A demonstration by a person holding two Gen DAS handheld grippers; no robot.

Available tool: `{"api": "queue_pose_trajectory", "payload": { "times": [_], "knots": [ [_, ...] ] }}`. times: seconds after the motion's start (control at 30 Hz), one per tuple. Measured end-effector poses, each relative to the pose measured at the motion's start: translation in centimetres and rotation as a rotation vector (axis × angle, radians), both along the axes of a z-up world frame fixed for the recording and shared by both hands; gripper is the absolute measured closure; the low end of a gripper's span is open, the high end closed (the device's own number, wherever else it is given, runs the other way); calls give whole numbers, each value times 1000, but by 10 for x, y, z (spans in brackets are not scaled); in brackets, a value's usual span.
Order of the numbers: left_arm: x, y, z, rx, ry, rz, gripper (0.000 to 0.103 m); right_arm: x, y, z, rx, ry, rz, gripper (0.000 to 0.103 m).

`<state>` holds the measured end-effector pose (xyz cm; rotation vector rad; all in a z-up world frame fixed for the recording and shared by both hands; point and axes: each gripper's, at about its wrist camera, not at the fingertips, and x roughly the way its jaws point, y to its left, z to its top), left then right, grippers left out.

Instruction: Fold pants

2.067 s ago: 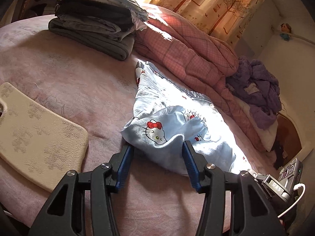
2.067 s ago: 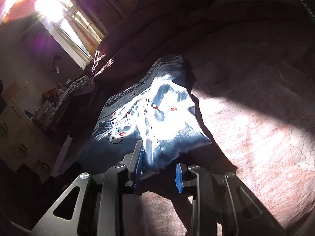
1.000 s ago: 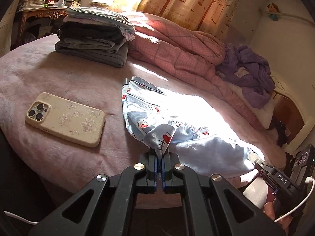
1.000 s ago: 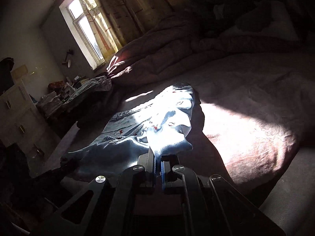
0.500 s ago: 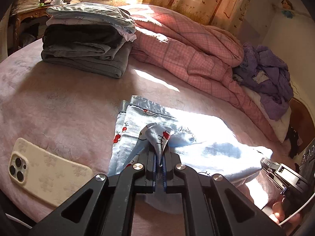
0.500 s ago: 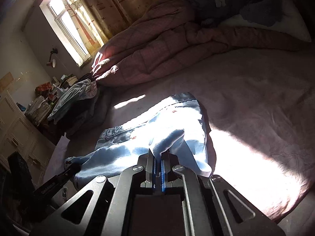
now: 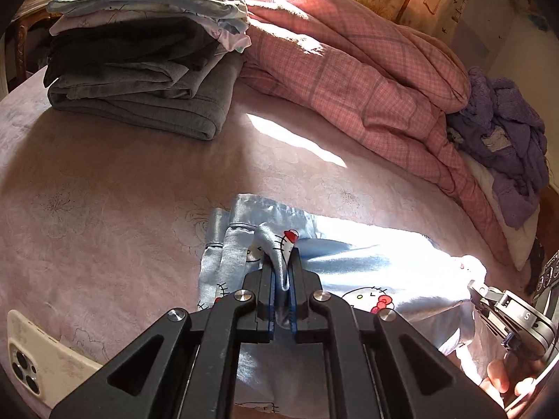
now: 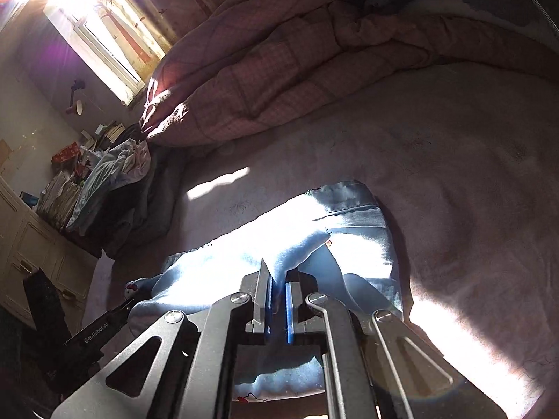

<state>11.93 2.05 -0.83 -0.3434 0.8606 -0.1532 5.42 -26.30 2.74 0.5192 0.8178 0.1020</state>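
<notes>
Pants (image 7: 367, 262) are clamped by both hand-held grippers (image 7: 283, 262) (image 8: 277, 279); only the left view shows a phone (image 7: 42, 366).

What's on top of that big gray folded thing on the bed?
On the gray folded garment sits a stack of folded clothes: dark ones, then whitish, then a light blue-gray one on top. What lies inside the folds cannot be seen, and the stack hides whatever is behind it.
</notes>
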Motion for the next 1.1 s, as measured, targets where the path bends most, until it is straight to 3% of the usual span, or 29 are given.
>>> {"api": "queue_pose_trajectory", "payload": {
  "times": [0.17,0.33,0.43,0.5,0.63,0.77,0.9,1.03,1.1],
  "knots": [
    [-39,3,15,-34,-70,-29,101,-21,-1,10,-2,-56,8,100],
    [-122,13,26,-90,-208,-8,101,-92,-5,16,29,-147,6,100],
    [-169,17,29,-77,-271,36,101,-139,-6,14,104,-162,45,100],
    [-191,17,28,-71,-286,57,101,-167,-2,14,135,-171,95,100],
    [-223,16,20,-82,-301,77,101,-209,-5,11,164,-181,58,100],
    [-227,6,18,-56,-298,60,101,-224,-6,5,130,-158,18,100],
    [-211,7,19,-51,-271,76,101,-219,-8,2,160,-125,3,100],
    [-165,18,15,-156,-173,80,100,-181,-18,4,240,-83,-50,100],
    [-140,18,14,-143,-150,99,100,-156,-22,1,289,-65,-73,100]
  ]
}}
